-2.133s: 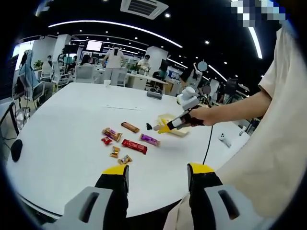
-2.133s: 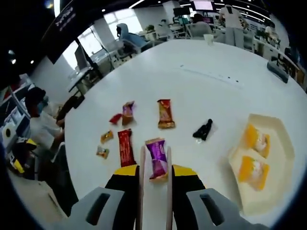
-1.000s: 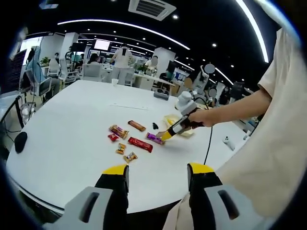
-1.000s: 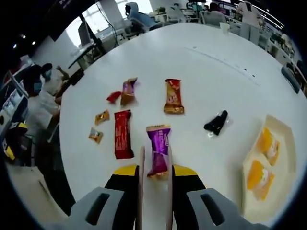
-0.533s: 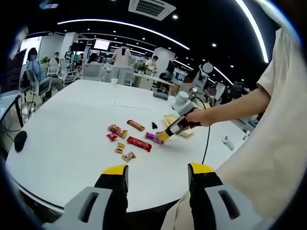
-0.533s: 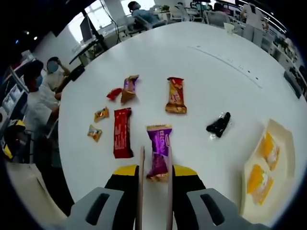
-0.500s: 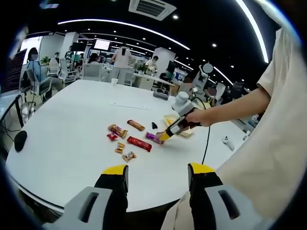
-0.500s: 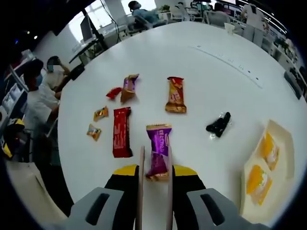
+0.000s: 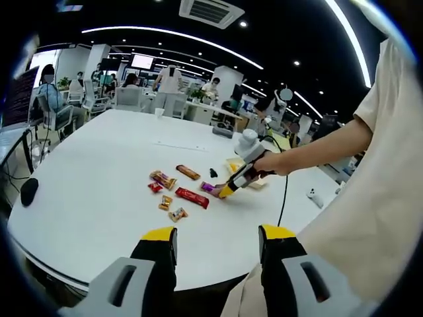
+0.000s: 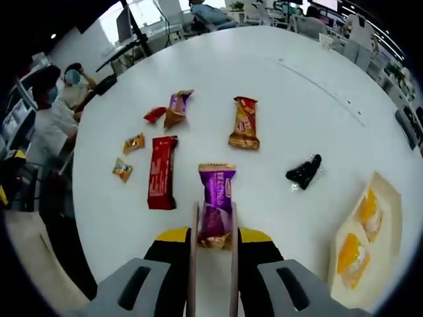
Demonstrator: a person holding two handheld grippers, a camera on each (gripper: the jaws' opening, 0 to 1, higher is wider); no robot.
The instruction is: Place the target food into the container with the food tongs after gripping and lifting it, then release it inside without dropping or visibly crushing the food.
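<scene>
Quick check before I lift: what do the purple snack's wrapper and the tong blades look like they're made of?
The purple snack looks wrapped in glossy plastic film: it shines, and its end seams are crimped. The tong blades look like pale matte wood or plastic, thin, flat and without glare; I cannot tell which. They flank the wrapper's near end.

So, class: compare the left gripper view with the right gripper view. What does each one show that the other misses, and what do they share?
Left gripper view alone: the person's arm holding the right gripper, the ceiling lights, and the left gripper, open above the table edge.

Right gripper view alone: two orange pieces lying in the cream tray, and the tongs around the purple packet.

Both: the white table, red bar, purple packet and black packet.
</scene>
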